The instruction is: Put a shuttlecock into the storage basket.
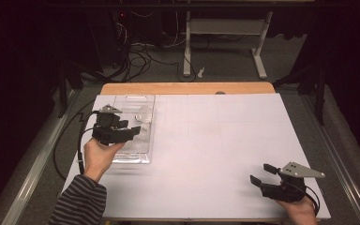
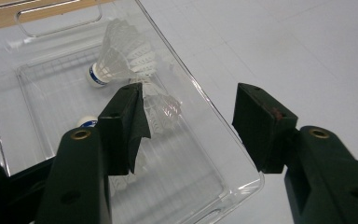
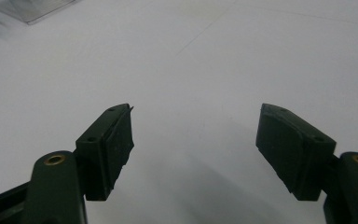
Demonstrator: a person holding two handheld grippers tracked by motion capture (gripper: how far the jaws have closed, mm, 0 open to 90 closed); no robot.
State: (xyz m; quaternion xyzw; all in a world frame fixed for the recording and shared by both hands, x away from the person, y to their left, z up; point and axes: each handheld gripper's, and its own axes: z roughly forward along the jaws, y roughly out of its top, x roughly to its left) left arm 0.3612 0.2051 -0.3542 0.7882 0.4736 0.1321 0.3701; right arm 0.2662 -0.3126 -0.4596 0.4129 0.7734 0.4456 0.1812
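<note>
A clear plastic tray [image 1: 152, 123] lies at the left of the white table. Two white feather shuttlecocks lie in it: one [image 2: 121, 56] near the far end, on its side with a blue-banded cork; the other [image 2: 162, 109] nearer, partly hidden behind my left jaw, and in the high view one shuttlecock [image 1: 143, 113] shows faintly. My left gripper [image 1: 135, 130] [image 2: 191, 98] hovers over the tray's right side, open, with nothing pressed between its pads. My right gripper [image 1: 259, 172] [image 3: 196, 114] rests low near the front right of the table, open over bare white surface.
The white table sheet [image 1: 215, 140] spreads between the two grippers, with a wooden strip [image 1: 187, 88] along its far edge. The left gripper's cable [image 1: 80, 140] loops off the left side. Beyond the table are floor cables and a white desk frame [image 1: 225, 42].
</note>
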